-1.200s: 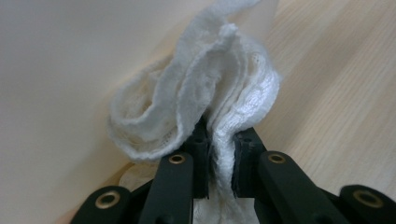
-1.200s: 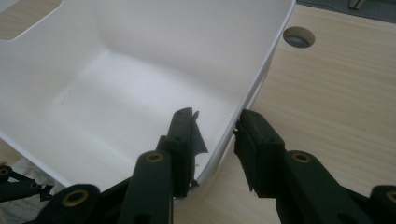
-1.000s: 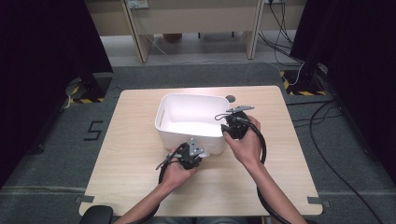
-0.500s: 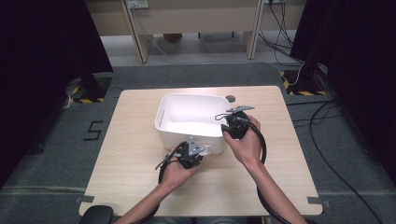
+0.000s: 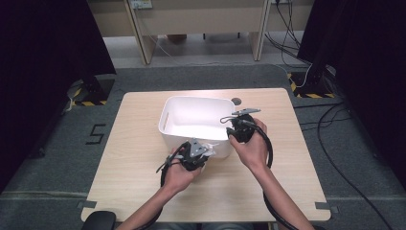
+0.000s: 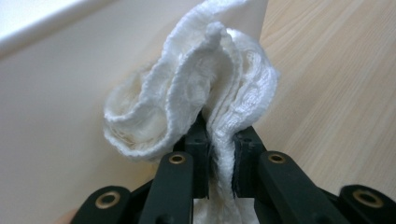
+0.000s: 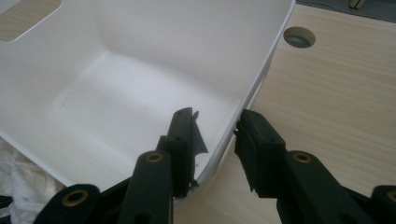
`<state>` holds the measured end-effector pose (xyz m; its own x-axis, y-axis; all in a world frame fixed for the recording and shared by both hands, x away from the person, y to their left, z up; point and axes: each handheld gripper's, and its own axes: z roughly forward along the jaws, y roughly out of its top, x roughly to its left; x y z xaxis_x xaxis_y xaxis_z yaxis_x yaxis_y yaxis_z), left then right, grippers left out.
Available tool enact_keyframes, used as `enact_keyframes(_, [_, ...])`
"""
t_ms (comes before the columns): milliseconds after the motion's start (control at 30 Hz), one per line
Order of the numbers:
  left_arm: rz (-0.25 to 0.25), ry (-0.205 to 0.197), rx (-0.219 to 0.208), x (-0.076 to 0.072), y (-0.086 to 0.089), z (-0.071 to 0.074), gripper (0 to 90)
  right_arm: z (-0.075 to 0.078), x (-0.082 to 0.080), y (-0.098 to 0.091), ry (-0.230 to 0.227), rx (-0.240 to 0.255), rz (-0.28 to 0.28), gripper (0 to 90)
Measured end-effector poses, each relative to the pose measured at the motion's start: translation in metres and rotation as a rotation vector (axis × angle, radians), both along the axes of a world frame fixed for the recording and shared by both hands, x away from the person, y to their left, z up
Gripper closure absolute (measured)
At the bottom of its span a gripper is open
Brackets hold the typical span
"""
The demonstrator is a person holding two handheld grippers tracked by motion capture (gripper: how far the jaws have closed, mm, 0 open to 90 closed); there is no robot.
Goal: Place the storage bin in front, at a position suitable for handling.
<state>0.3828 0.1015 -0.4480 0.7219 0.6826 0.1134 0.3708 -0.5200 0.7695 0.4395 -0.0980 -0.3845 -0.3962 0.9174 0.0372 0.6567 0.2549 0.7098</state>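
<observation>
1. Cloth (image 6: 205, 88): lower end is running out of frame beneath the left gripper (image 6: 219, 158); bunched folds are pointing up.
2. Left gripper is pinching the cloth tight, beside the bin (image 5: 191, 112).
3. Right gripper (image 7: 215, 135) is straddling the bin wall, gaps showing beside both pads.

A crumpled white cloth (image 6: 196, 93) is pinched between the left gripper's (image 6: 219, 158) jaws, bunched above them, beside the white bin's (image 7: 140, 70) wall, whose rim sits between the right gripper's (image 7: 215, 140) jaws.
</observation>
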Motion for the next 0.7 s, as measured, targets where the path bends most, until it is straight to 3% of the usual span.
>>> enact_keyframes(400, [-0.002,-0.034,-0.017,-0.003,0.002,0.015,79.8,0.0,0.001,0.0,0.004,-0.002,-0.001,66.6])
enact_keyframes(700, [-0.005,-0.035,-0.022,-0.002,0.003,0.015,79.7,0.002,0.005,-0.002,0.018,0.01,-0.005,65.0])
